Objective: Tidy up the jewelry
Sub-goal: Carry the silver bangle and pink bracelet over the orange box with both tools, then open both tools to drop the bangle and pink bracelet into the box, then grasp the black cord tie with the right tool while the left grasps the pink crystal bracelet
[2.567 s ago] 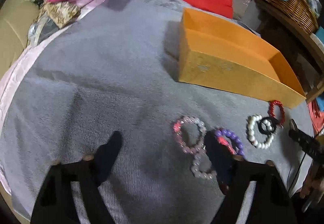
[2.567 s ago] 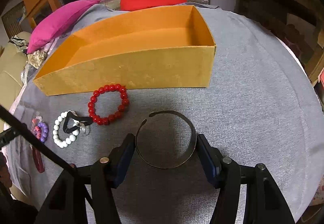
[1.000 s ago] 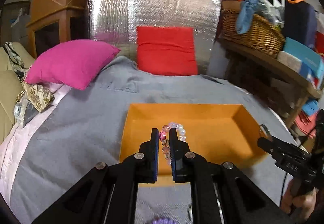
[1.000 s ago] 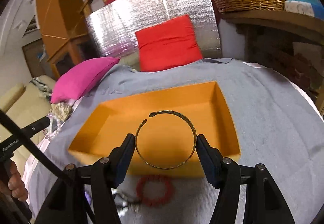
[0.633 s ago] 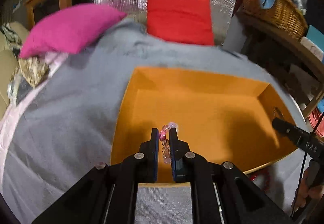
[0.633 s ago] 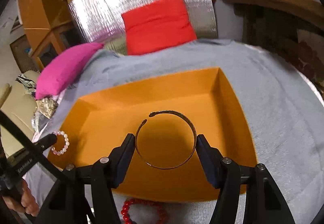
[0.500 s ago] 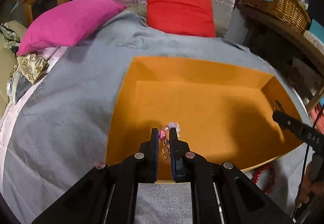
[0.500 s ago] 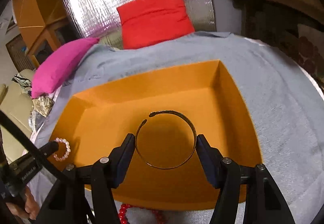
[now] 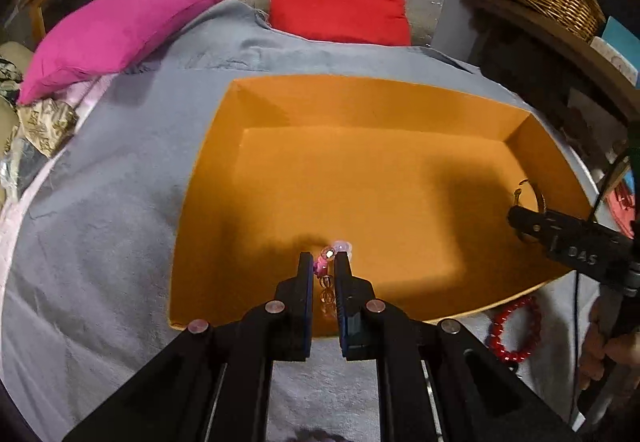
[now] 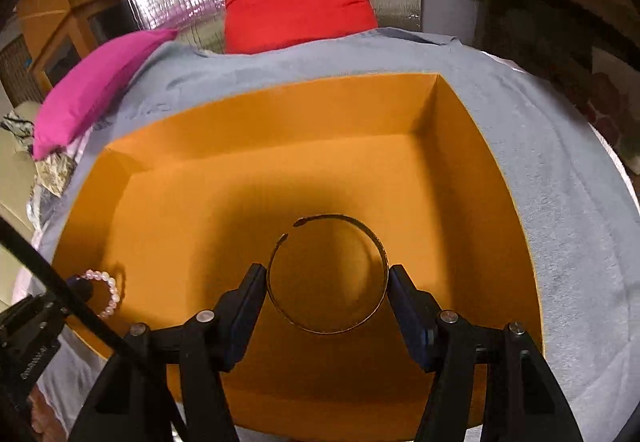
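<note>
While left claw point(image 9: 324, 270) pinches glassy beads point(image 9: 327, 274), right claw point(image 10: 327, 282) spans thin cuff point(image 10: 327, 274) — over orange box point(image 10: 448, 170).

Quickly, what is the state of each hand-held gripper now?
Left hand-held gripper: closed on the pink bead bracelet, over the orange box.
Right hand-held gripper: closed on the metal cuff bangle, over the same box.

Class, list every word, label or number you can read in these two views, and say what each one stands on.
"DAS": white letters on the right gripper, seen from the left wrist view; anything before them is hidden.
Faint print on the left gripper body in the right wrist view: too blurred to read.
Nothing else carries text.
</note>
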The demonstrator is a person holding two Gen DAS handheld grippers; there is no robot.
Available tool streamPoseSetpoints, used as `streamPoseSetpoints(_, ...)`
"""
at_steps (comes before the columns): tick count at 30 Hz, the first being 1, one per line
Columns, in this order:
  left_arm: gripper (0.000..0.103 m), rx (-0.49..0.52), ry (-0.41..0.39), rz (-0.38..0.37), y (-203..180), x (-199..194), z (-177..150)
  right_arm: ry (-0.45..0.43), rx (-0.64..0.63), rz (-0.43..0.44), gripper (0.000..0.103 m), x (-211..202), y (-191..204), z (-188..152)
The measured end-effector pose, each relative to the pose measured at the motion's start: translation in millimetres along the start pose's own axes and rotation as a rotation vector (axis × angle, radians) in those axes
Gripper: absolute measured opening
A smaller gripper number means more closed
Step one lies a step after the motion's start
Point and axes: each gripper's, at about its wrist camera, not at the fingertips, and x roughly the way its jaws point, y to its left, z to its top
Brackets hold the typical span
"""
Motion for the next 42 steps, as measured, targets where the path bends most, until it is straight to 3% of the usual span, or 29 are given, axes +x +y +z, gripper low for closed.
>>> streamPoseSetpoints(12, 0.011, 0.000, 0.009, -0.015, -8.3, -7.4, -0.9, 0.017, -0.028, -0.049, 0.066, 3.9, -2.4, 3.1)
streamPoseSetpoints(14, 0.023, 0.008, 0.011, 0.019, -7.5, -9.8, -0.1, 0.018, -0.017, -0.030, 0.067, 1.6, -3.4, 2.8)
streamPoseSetpoints(16, 0.047, 0.013, -0.001, 0.062, -4.4, -13.8, 0.7, 0.007, 0.005, 0.003, 0.067, -4.9, -6.2, 3.6)
streamPoseSetpoints(17, 0.049, 0.008, -0.011, 0.076, -1.1, -17.5, 0.8, -0.005, 0.016, 0.023, 0.069, -10.1, -7.8, 3.7)
streamPoseSetpoints(24, 0.050, -0.061, -0.105, 0.120, 32.3, -59.3, -6.8, -0.074, 0.054, 0.152, 0.071, -51.0, -17.5, -5.6)
streamPoseSetpoints(32, 0.051, -0.095, -0.145, 0.136, 51.6, -105.2, -47.3, -0.099, 0.075, 0.276, 0.071, -94.6, -31.0, -36.1)
streamPoseSetpoints(38, 0.053, -0.109, -0.078, 0.094, 54.9, -110.4, -93.3, -0.048, 0.120, 0.362, 0.071, -109.2, -34.7, -75.5)
streamPoseSetpoints(42, 0.053, -0.067, -0.020, 0.079, 53.0, -102.7, -111.1, 0.011, 0.154, 0.444, 0.071, -103.9, -30.6, -97.7)
